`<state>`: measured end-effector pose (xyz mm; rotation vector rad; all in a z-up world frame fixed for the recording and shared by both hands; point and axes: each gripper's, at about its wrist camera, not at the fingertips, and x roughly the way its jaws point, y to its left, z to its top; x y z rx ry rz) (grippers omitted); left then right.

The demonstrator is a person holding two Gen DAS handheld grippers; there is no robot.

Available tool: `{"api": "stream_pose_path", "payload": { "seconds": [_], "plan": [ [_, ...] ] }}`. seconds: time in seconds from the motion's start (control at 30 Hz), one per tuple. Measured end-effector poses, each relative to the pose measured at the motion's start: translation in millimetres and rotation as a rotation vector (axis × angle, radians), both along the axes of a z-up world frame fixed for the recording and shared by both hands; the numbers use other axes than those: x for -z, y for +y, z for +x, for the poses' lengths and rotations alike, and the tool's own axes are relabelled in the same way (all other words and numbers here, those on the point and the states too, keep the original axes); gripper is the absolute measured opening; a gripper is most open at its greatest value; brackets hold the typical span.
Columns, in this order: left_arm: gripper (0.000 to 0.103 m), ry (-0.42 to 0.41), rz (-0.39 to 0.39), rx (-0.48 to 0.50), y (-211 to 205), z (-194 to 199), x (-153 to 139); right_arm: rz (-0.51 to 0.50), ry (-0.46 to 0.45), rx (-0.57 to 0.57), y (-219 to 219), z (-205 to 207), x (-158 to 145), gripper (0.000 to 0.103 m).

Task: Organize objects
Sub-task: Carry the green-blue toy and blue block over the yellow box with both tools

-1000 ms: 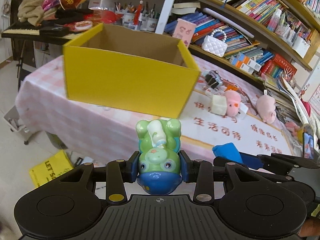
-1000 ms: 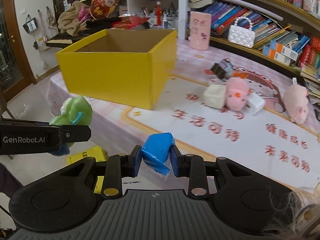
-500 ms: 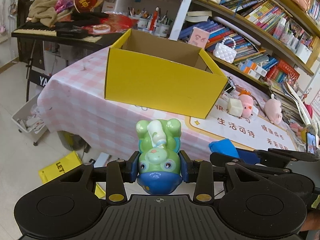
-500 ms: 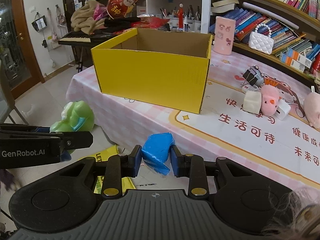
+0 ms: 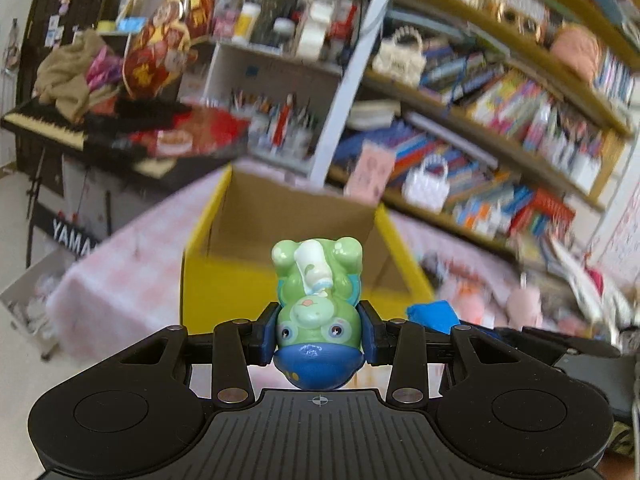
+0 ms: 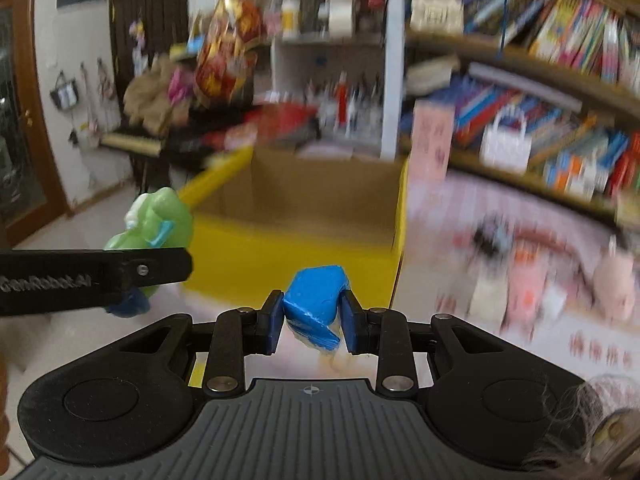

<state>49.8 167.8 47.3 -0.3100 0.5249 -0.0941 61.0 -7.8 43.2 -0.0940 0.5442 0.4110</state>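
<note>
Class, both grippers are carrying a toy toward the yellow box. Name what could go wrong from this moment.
1. The left gripper pinches the green frog toy only at its rounded head, so it might slip out before reaching the yellow box.
2. The blue block in the right gripper has loose wrapping hanging below; it may snag on the box's rim.
3. The grippers travel close together and could bump.

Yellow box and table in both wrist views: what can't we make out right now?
- Yellow box floor: left wrist view, hidden by the near wall and the green frog toy in the left tongs.
- Same box floor: right wrist view, hidden by the near wall.
- Small table toys: right wrist view, motion-blurred, identity unclear.
- Blue block underside: hidden by the right tongs.
</note>
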Motion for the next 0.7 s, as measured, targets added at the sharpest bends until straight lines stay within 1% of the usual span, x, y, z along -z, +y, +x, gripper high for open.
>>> {"api": "stream_pose_path", "payload": {
  "seconds": [0.07,0.17,0.23,0.3,0.4,0.47,0.6,0.7],
  "plan": [
    [0.039,-0.020,-0.008,-0.015,4.3,18.1,-5.0,0.015,-0.033,0.022,3.2,21.8,-7.8,0.028],
    [0.039,-0.036,0.022,-0.033,3.5,49.3,-6.5,0.020,-0.054,0.046,6.6,55.9,-8.8,0.028],
    [0.039,-0.021,0.031,-0.033,0.1,69.5,-3.5,0.021,-0.036,0.047,9.9,79.0,-3.0,0.028],
    [0.039,-0.006,0.057,-0.028,-5.2,88.4,2.4,0.014,-0.004,0.043,12.8,102.7,5.3,0.028],
    [0.039,0.032,0.091,-0.021,-13.1,111.3,14.3,-0.007,0.053,0.024,15.9,126.0,21.5,0.028],
    [0.039,0.056,0.117,-0.017,-18.0,122.3,23.5,-0.036,0.096,-0.012,18.3,139.8,30.5,0.028],
    [0.039,0.126,0.152,-0.015,-23.4,144.1,42.6,-0.146,0.051,-0.122,27.7,149.6,41.1,0.028],
    [0.039,0.152,0.163,-0.016,-26.1,154.3,49.4,-0.215,0.024,-0.176,27.3,162.8,43.3,0.026]
  ]
}}
